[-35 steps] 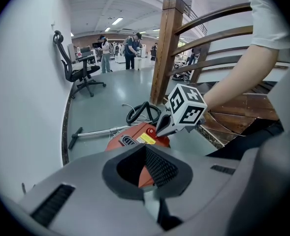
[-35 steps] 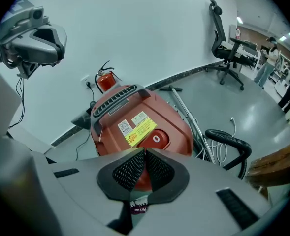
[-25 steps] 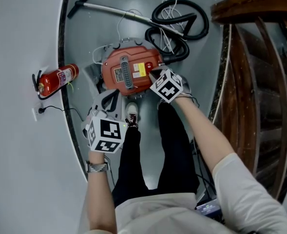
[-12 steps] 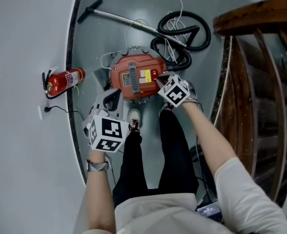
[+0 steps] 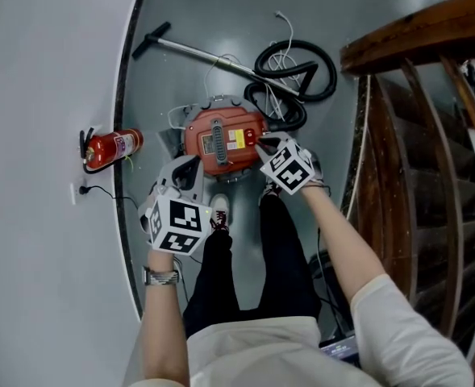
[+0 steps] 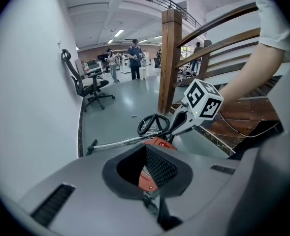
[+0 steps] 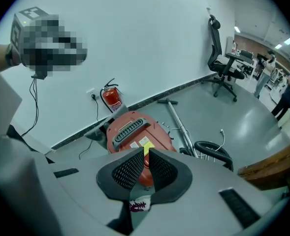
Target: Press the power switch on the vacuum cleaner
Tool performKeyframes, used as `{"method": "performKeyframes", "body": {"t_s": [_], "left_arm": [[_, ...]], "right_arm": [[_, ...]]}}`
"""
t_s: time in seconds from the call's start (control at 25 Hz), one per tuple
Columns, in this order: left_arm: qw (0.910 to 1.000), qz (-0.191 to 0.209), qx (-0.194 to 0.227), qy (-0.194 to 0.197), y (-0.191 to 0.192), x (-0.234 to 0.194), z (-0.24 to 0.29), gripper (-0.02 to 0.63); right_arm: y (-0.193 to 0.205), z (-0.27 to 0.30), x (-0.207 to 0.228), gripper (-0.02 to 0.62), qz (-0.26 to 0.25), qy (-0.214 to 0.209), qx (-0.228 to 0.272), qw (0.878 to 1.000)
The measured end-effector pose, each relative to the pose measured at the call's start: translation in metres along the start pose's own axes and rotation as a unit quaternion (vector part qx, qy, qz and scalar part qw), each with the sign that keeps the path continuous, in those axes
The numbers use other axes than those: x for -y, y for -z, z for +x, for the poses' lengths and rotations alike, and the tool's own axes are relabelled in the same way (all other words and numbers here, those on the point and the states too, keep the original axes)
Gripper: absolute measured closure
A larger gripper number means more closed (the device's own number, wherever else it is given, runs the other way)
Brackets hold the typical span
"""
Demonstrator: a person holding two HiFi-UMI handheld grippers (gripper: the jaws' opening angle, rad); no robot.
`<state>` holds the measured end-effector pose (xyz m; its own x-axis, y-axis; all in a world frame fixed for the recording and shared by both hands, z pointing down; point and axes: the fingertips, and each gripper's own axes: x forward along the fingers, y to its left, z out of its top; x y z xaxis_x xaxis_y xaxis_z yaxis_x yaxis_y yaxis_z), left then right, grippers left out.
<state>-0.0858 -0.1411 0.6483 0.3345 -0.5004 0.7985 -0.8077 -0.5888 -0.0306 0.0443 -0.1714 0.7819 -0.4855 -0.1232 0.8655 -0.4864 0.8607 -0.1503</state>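
The red round vacuum cleaner [image 5: 221, 139] stands on the grey floor in front of the person's feet, with a grey handle and a yellow label on top. Its small red power switch [image 5: 251, 138] is on the right side of the top. My right gripper [image 5: 263, 142] is shut and its tip rests at or just over that switch; I cannot tell whether it touches. In the right gripper view the vacuum cleaner [image 7: 130, 132] lies just beyond the right gripper [image 7: 145, 151]. My left gripper [image 5: 181, 172] is shut and empty, held left of the vacuum cleaner [image 6: 157, 142].
A black hose [image 5: 297, 63] and a metal wand [image 5: 197, 52] lie behind the vacuum. A fire extinguisher [image 5: 112, 147] stands by the white wall on the left. A wooden stair railing [image 5: 414, 31] runs along the right. The person's shoe [image 5: 218, 210] is near the vacuum.
The head view has drawn back, so the vacuum looks smaller and lower in the frame. My right gripper has stayed at the switch side of the top. The left gripper has barely moved.
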Motion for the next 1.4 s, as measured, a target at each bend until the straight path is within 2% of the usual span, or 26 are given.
{"method": "performKeyframes", "body": {"t_s": [0.44, 0.76, 1.12, 1.4], "left_arm": [[0.9995, 0.014, 0.027, 0.009, -0.037, -0.001, -0.052, 0.606], [0.9976, 0.036, 0.055, 0.02, -0.078, -0.002, -0.084, 0.606], [0.9947, 0.053, 0.086, 0.016, -0.121, -0.017, -0.115, 0.606], [0.9921, 0.06, 0.109, 0.017, -0.138, -0.016, -0.136, 0.606]], "right_arm": [[-0.053, -0.088, -0.015, 0.563, -0.036, 0.044, 0.037, 0.998], [-0.093, -0.152, -0.011, 0.565, -0.029, 0.09, 0.074, 0.993], [-0.132, -0.223, -0.017, 0.565, -0.019, 0.134, 0.127, 0.983], [-0.158, -0.272, -0.024, 0.565, -0.016, 0.161, 0.171, 0.972]]}}
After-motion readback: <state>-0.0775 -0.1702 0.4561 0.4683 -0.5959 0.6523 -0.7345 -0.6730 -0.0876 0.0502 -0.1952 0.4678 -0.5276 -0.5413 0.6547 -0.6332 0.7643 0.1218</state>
